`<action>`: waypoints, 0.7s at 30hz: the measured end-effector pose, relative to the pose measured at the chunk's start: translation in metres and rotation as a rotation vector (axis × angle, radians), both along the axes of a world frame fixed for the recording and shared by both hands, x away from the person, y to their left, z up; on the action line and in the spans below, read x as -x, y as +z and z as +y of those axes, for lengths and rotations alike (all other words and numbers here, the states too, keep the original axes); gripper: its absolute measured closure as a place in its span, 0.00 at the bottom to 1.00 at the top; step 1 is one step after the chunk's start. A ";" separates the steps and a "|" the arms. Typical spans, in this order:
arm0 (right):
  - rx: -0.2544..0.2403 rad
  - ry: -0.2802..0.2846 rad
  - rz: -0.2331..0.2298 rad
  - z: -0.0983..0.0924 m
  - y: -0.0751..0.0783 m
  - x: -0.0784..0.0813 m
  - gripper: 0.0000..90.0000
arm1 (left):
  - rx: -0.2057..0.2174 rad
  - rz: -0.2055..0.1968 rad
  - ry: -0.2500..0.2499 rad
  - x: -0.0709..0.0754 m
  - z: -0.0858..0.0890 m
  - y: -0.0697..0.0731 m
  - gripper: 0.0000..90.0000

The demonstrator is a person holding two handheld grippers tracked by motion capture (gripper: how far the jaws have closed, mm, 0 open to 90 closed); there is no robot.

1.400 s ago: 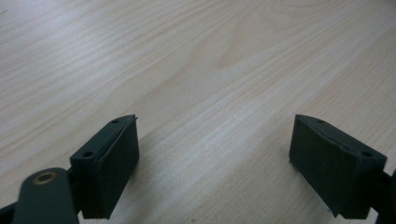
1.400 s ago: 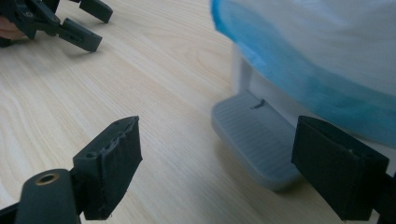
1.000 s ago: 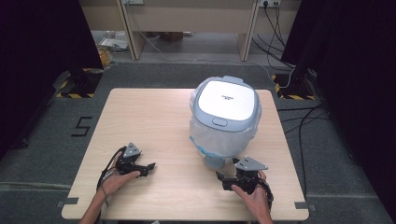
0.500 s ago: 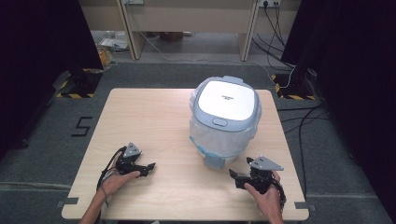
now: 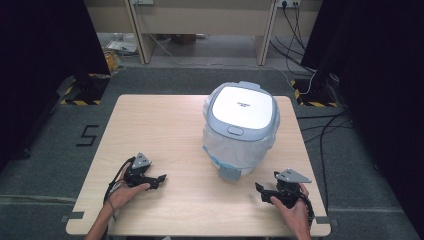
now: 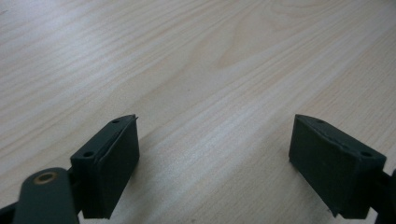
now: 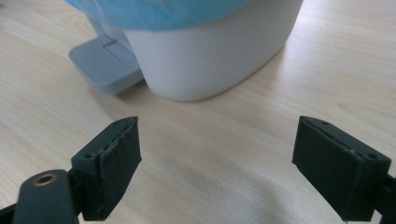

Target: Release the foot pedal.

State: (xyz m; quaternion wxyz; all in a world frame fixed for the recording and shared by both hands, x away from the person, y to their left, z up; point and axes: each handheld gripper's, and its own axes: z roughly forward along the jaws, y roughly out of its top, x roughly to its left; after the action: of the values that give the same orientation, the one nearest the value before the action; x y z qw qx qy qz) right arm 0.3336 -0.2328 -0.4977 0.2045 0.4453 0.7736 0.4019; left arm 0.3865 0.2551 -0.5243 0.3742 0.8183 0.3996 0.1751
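The surface [image 5: 165, 125] is pale wood grain, smooth and matt. The bin [image 5: 241, 130] is white plastic with a slight sheen, lined with thin crinkled bluish film [image 7: 163, 11]. The right gripper [image 7: 217, 158] looks matt black plastic.

White pedal bin [image 5: 241, 131] with blue liner, lid shut, right of centre on wooden table [image 5: 165, 125]; left gripper [image 5: 161, 178] lower left, right gripper [image 5: 261, 190] lower right near grey pedal [image 5: 230, 173]; both resting apart from bin.

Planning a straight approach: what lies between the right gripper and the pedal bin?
Nothing but bare table separates the right gripper from the pedal bin, as the right gripper view shows.
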 end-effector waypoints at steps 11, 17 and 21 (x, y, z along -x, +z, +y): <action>0.038 0.002 0.062 -0.004 -0.012 -0.002 0.17 | 0.000 0.000 0.000 0.000 0.000 0.000 0.17; 0.112 0.003 0.087 0.001 -0.019 -0.002 0.16 | 0.000 0.000 0.000 0.000 0.000 0.000 0.17; 0.114 0.005 0.084 0.001 -0.019 -0.002 0.16 | 0.000 0.000 0.000 0.000 0.000 0.000 0.17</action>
State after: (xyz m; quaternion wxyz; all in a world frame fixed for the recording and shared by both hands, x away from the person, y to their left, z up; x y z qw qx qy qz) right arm 0.3360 -0.2319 -0.5166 0.1961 0.4475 0.8041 0.3388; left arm 0.3865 0.2551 -0.5244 0.3743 0.8182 0.3997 0.1751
